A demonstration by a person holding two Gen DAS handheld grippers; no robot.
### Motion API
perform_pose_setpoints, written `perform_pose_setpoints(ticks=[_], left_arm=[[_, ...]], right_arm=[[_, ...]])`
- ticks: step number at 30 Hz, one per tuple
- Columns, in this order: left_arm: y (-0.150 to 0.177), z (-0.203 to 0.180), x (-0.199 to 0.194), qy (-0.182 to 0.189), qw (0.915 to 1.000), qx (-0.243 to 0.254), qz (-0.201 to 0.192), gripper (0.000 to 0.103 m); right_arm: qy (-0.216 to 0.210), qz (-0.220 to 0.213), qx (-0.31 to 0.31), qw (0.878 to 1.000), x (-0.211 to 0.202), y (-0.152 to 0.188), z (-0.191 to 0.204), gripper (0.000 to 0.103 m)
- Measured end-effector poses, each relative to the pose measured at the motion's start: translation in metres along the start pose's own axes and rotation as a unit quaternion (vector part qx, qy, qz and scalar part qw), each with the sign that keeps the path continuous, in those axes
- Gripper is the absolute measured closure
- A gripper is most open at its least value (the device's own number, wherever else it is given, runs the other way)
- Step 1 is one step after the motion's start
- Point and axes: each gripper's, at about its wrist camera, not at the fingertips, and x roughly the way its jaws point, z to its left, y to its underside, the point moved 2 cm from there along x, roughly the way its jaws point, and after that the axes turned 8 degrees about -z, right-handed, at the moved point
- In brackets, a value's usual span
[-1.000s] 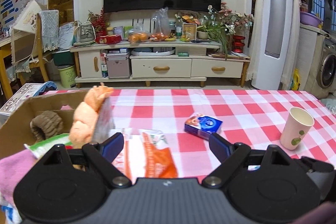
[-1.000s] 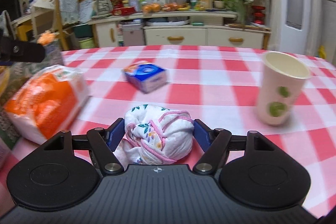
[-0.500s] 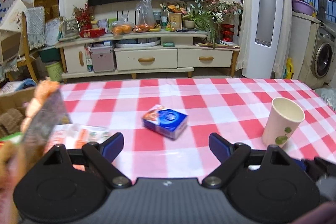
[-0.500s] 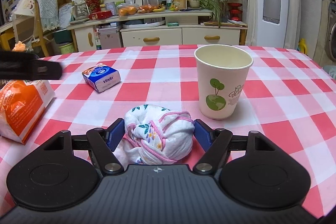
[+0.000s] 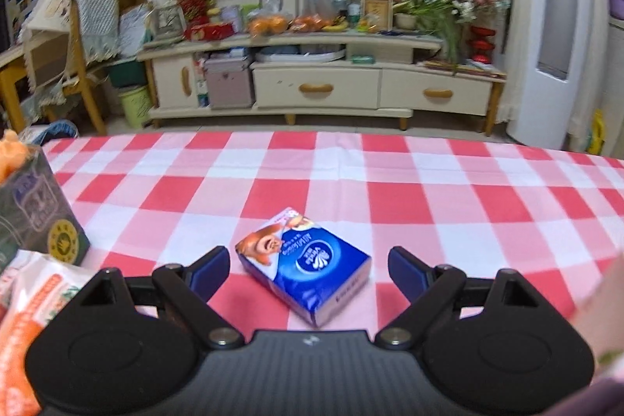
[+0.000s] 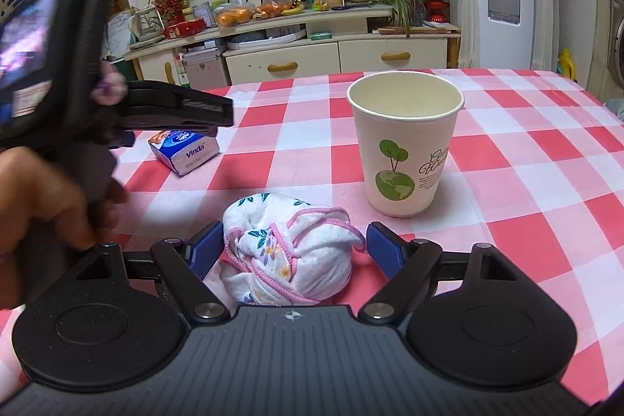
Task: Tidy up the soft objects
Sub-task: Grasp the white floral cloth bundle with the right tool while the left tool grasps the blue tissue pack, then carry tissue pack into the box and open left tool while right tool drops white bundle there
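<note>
We see the checked surface point(image 6: 526, 151) with open room to its far edge and to the right. One paper cup point(image 6: 405, 143) stands on it, one cloth bundle point(image 6: 288, 256) and one tissue pack point(image 5: 308, 268). Our right gripper point(image 6: 294, 248) has just been opening; the bundle sits between its jaws, unsqueezed. Our left gripper point(image 5: 308, 266) is spread wide around the pack, apart from it.

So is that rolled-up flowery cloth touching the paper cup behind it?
Apart. In the right wrist view a strip of checked tablecloth shows between the cloth bundle and the foot of the paper cup.
</note>
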Motion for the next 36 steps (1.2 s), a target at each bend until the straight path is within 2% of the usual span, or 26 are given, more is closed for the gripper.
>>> perform_pose_setpoints(ticks=[5, 9, 15, 19, 25, 36], left_arm=[[0.001, 0.001, 0.020, -0.022, 0.9992, -0.027, 0.020, 0.015], [0.002, 0.004, 0.028, -0.024, 0.9982, -0.046, 0.032, 0.015], [0.002, 0.008, 0.035, -0.023, 0.9974, -0.053, 0.044, 0.015], [0.004, 0.009, 0.036, -0.021, 0.9976, -0.046, 0.046, 0.021], [0.006, 0.007, 0.030, -0.011, 0.9985, -0.036, 0.040, 0.028], [0.014, 0.009, 0.013, 0.028, 0.9987, -0.019, 0.037, 0.035]], right_arm=[[-0.003, 0.002, 0.003, 1.000, 0.002, -0.001, 0.000, 0.003], [-0.004, 0.007, 0.006, 1.000, 0.004, 0.000, -0.001, 0.003], [-0.004, 0.012, 0.013, 1.000, 0.007, 0.000, -0.003, 0.003], [-0.004, 0.013, 0.014, 1.000, 0.008, -0.001, -0.003, 0.003], [-0.010, 0.011, 0.008, 1.000, 0.007, -0.001, -0.003, 0.013], [-0.008, 0.009, 0.003, 1.000, 0.007, -0.002, -0.005, 0.015]])
